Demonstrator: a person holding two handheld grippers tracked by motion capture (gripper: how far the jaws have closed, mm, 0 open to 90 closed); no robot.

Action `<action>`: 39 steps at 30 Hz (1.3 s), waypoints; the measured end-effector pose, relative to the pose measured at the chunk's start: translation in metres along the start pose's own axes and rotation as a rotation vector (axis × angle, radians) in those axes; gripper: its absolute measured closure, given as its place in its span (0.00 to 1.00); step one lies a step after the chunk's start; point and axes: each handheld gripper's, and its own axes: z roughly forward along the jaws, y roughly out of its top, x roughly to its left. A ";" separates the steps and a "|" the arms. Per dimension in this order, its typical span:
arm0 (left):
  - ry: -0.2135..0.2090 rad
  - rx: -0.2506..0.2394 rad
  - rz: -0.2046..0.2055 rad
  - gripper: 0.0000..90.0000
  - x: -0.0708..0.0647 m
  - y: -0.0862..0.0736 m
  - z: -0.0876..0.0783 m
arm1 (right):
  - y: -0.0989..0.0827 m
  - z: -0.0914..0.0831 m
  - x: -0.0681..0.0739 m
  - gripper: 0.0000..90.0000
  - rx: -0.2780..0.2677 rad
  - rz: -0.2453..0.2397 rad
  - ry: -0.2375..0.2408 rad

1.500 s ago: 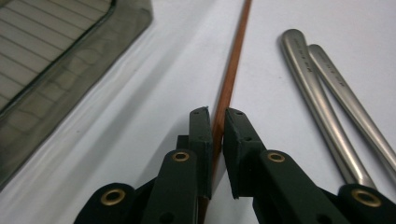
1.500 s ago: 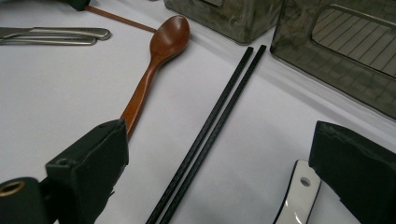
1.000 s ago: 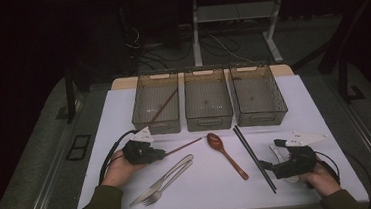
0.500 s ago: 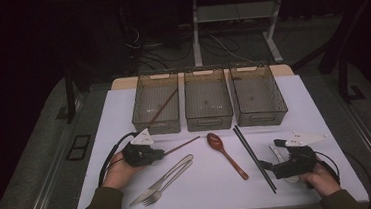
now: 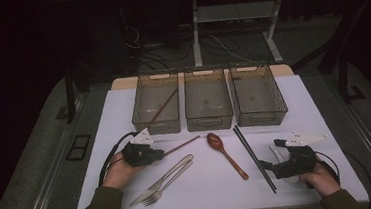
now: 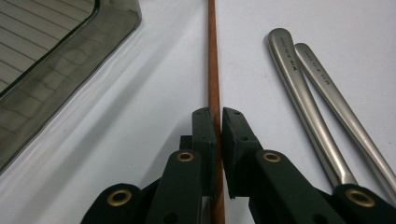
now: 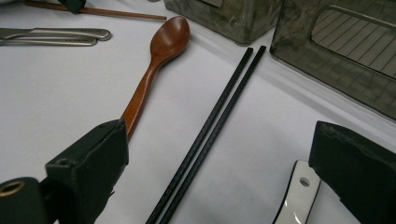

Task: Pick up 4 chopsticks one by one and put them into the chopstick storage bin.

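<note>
Bare white table [image 5: 324, 103] lies open to the right of the three bins and along the near edge between the two hands. The left bin [image 5: 156, 109], middle bin [image 5: 208, 105] and right bin [image 5: 258, 99] stand side by side with hardly a gap, walling off the far side. Across the middle, the fork and knife [image 5: 167, 178], wooden spoon [image 5: 225, 154] and black chopsticks [image 5: 254, 158] lie as low obstacles, with clear strips between them. The brown chopstick [image 6: 214, 70] runs just beside the left bin's wall, seemingly apart from it.
</note>
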 end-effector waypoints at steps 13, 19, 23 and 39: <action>0.009 -0.023 -0.034 0.93 -0.003 0.010 -0.016 | 0.000 0.000 -0.001 0.05 0.001 0.002 -0.001; 0.006 -0.041 -0.063 0.93 -0.005 0.016 -0.023 | 0.000 0.000 0.000 0.05 0.004 0.001 -0.001; 0.006 -0.043 -0.075 0.93 -0.005 0.019 -0.026 | 0.000 0.000 -0.001 0.05 0.001 -0.001 0.000; 0.002 -0.072 -0.130 0.93 -0.006 0.035 -0.036 | 0.000 0.000 -0.001 0.05 0.003 0.001 -0.001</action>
